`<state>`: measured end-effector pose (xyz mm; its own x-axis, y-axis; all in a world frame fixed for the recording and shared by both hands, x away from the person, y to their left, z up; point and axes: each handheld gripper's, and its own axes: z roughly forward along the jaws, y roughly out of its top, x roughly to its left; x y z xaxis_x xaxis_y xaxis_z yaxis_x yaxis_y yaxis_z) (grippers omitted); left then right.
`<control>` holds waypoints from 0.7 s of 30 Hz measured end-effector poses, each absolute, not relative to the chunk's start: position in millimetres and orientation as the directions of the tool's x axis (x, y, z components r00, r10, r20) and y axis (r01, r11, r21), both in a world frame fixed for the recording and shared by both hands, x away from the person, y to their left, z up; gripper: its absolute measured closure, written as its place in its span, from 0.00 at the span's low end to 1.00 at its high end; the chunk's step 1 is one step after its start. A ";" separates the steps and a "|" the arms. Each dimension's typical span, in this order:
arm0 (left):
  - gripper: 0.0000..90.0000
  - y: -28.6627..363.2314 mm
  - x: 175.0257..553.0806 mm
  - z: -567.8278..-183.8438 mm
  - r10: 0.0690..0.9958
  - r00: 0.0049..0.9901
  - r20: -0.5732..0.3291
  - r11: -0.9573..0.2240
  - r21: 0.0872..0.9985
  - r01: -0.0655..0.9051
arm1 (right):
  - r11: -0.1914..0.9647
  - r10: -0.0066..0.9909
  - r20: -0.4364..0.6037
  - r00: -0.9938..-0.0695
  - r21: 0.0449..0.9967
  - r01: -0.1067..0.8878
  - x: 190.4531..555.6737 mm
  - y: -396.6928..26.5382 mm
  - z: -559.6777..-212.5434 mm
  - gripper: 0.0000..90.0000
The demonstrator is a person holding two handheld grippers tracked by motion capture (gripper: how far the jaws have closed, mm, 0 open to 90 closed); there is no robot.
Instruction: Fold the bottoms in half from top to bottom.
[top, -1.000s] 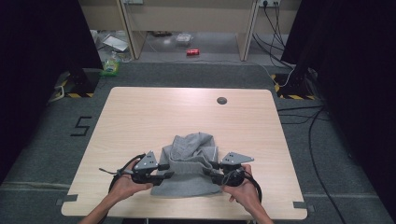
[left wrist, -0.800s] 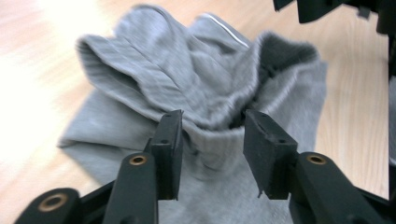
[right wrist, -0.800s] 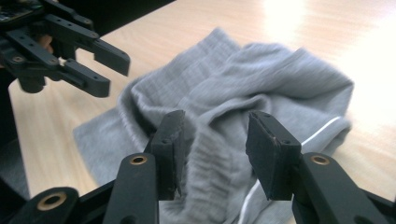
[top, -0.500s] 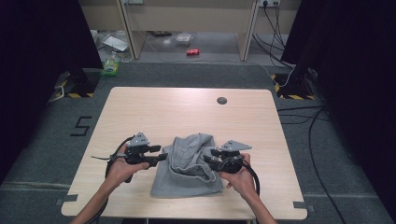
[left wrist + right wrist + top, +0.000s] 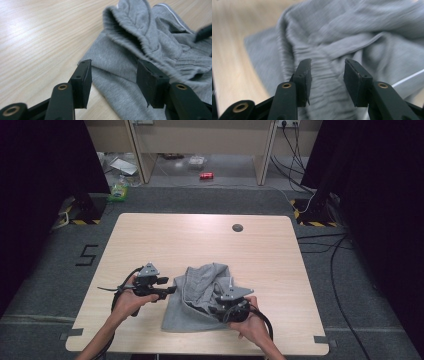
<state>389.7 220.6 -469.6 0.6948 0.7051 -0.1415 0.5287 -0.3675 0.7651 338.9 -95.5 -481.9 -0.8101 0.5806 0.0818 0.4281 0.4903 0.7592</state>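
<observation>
Two tools: each hand holds one at the near edge of the wooden counter (image 5: 165, 235), either side of a grey sweat garment (image 5: 200, 300).
Garment: crumpled and partly folded, lying on the near middle of the counter; an elastic ribbed band and a thin white cord show in the gripper views.
Left tool (image 5: 170, 291): just off the garment's left edge; its jaws have just been opening and now stand apart, with nothing pressed between the pads.
Left gripper view: the left tool (image 5: 113, 82) hangs above the garment's (image 5: 150, 45) lower edge where cloth meets bare wood.
Right tool (image 5: 216, 309): over the garment's right side; the high view hides its jaws behind its body.
Right gripper view: the right tool (image 5: 327, 80) has its jaws parted over the bunched ribbed cloth (image 5: 352, 37), the pads clear of it.
Hard to make out: the right gripper view is blurred, so fold edges smear; what kind of garment it is cannot be told.
Cut off: forearms leave the high view at the bottom.
Far side: a dark round spot (image 5: 237, 227) on the counter.
</observation>
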 end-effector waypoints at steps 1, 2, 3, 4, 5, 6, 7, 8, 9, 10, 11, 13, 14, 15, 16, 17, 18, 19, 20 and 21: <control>0.51 221.2 389.7 -471.2 0.709 0.691 -0.143 -0.368 0.761 0.535 | 0.503 0.573 0.077 -0.816 0.753 0.425 333.9 -94.9 -484.6 0.65; 0.50 221.8 389.9 -473.1 0.708 0.691 -0.145 -0.374 0.753 0.541 | 0.519 0.566 0.069 -0.822 0.744 0.420 329.3 -94.5 -487.9 0.65; 0.50 222.2 389.7 -475.3 0.706 0.693 -0.145 -0.382 0.747 0.545 | 0.534 0.564 0.056 -0.824 0.737 0.415 325.1 -93.9 -491.7 0.65; 0.49 222.4 389.1 -477.6 0.706 0.694 -0.142 -0.390 0.740 0.548 | 0.546 0.566 0.048 -0.823 0.727 0.417 321.3 -93.1 -495.8 0.65; 0.49 222.4 388.3 -480.0 0.706 0.695 -0.138 -0.398 0.733 0.551 | 0.555 0.564 0.039 -0.825 0.721 0.414 318.2 -92.3 -500.1 0.65; 0.49 222.5 387.3 -482.2 0.706 0.696 -0.130 -0.410 0.726 0.552 | 0.559 0.563 0.026 -0.826 0.724 0.404 315.7 -91.4 -503.2 0.65; 0.49 222.7 386.4 -483.9 0.707 0.697 -0.124 -0.417 0.722 0.552 | 0.561 0.567 0.016 -0.824 0.725 0.400 314.3 -90.5 -503.4 0.65; 0.48 223.4 385.8 -485.3 0.708 0.696 -0.118 -0.423 0.718 0.552 | 0.564 0.571 0.011 -0.821 0.722 0.402 313.8 -89.5 -502.5 0.65; 0.48 224.0 385.2 -486.5 0.708 0.697 -0.115 -0.429 0.714 0.554 | 0.568 0.572 0.007 -0.820 0.718 0.403 313.6 -88.5 -502.2 0.65; 0.48 224.7 384.5 -487.5 0.707 0.698 -0.113 -0.436 0.708 0.556 | 0.569 0.572 0.007 -0.820 0.717 0.403 313.4 -88.0 -502.2 0.65; 0.47 225.7 383.7 -488.8 0.705 0.700 -0.111 -0.445 0.699 0.559 | 0.564 0.573 0.013 -0.820 0.719 0.405 314.0 -88.4 -501.6 0.64; 0.46 227.5 382.7 -490.8 0.704 0.702 -0.103 -0.457 0.691 0.560 | 0.529 0.584 0.048 -0.810 0.735 0.424 316.3 -91.4 -497.5 0.62; 0.46 228.4 382.0 -492.1 0.708 0.699 -0.099 -0.459 0.688 0.562 | 0.519 0.585 0.058 -0.809 0.740 0.428 317.2 -92.6 -495.7 0.61; 0.46 229.3 381.5 -493.3 0.710 0.697 -0.096 -0.461 0.684 0.565 | 0.502 0.588 0.070 -0.805 0.749 0.432 318.1 -94.1 -493.2 0.59; 0.45 230.2 380.8 -494.7 0.712 0.696 -0.097 -0.463 0.680 0.569 | 0.487 0.593 0.079 -0.802 0.758 0.434 318.8 -95.6 -490.4 0.58; 0.45 231.3 380.5 -496.1 0.712 0.695 -0.098 -0.464 0.678 0.570 | 0.472 0.594 0.090 -0.799 0.766 0.437 319.5 -96.7 -487.8 0.56; 0.44 232.5 379.7 -497.6 0.716 0.691 -0.100 -0.462 0.675 0.576 | 0.458 0.594 0.102 -0.798 0.773 0.440 320.2 -97.8 -485.0 0.54; 0.43 233.2 379.3 -498.3 0.718 0.689 -0.099 -0.463 0.671 0.578 | 0.440 0.599 0.110 -0.793 0.783 0.440 321.4 -98.9 -481.8 0.53; 0.42 233.9 378.9 -499.3 0.718 0.689 -0.100 -0.464 0.669 0.581 | 0.431 0.603 0.112 -0.790 0.788 0.440 322.4 -99.5 -480.0 0.52; 0.41 234.1 378.2 -500.2 0.720 0.686 -0.104 -0.461 0.667 0.585 | 0.424 0.605 0.114 -0.788 0.792 0.440 324.1 -100.2 -477.4 0.51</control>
